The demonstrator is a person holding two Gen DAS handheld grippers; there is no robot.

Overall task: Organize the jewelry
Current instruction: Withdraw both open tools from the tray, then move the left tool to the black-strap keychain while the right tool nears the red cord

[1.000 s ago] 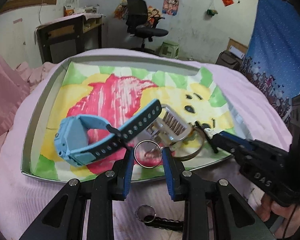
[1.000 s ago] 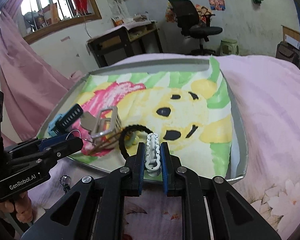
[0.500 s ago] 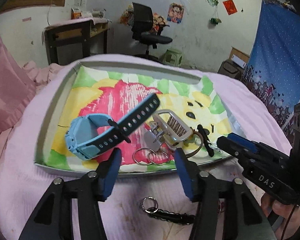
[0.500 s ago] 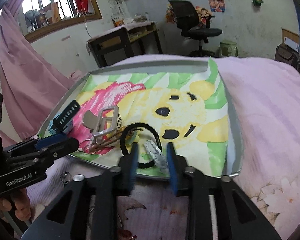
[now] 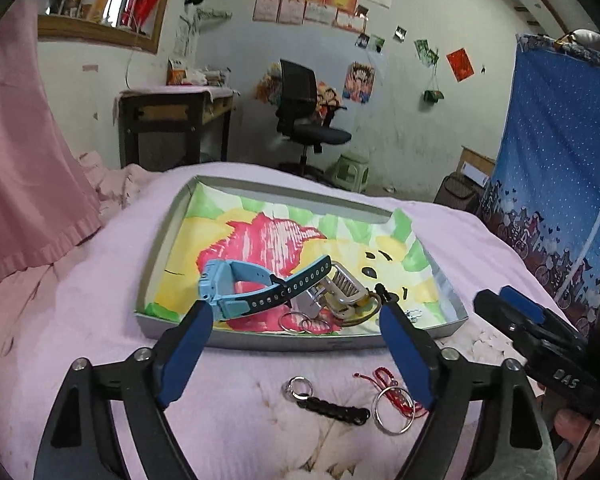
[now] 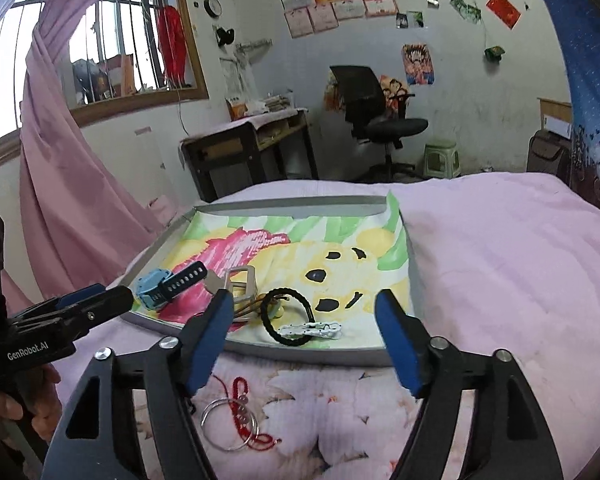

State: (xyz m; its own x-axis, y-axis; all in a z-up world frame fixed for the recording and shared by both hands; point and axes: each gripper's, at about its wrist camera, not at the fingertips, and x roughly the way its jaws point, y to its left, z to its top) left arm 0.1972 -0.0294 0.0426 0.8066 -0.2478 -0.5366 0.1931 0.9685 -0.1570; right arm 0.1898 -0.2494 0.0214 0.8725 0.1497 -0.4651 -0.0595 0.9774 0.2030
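A shallow grey tray (image 5: 260, 340) (image 6: 300, 354) lined with a painted bear picture lies on the pink bed. In it are a blue watch (image 5: 228, 292) (image 6: 152, 288), a clear claw clip (image 5: 340, 284) (image 6: 242, 280), two small metal rings (image 5: 300, 322), a black hair tie (image 6: 264, 316) and a white hair clip (image 6: 312, 330). My left gripper (image 5: 295, 314) hovers before the tray's near edge, jaws opening, nothing between them. My right gripper (image 6: 304, 300) hovers likewise, jaws opening and empty, with the white clip lying beyond them.
On the bedspread in front of the tray lie a black keychain with a ring (image 5: 332, 408) and a silver ring tangled with a red cord (image 5: 392, 408) (image 6: 230, 424). A pink curtain hangs at the left. A desk and an office chair stand beyond the bed.
Both grippers opened wide and drew back and up from the tray. The left let go of a metal ring and the right let go of the white hair clip; both now lie in the tray.
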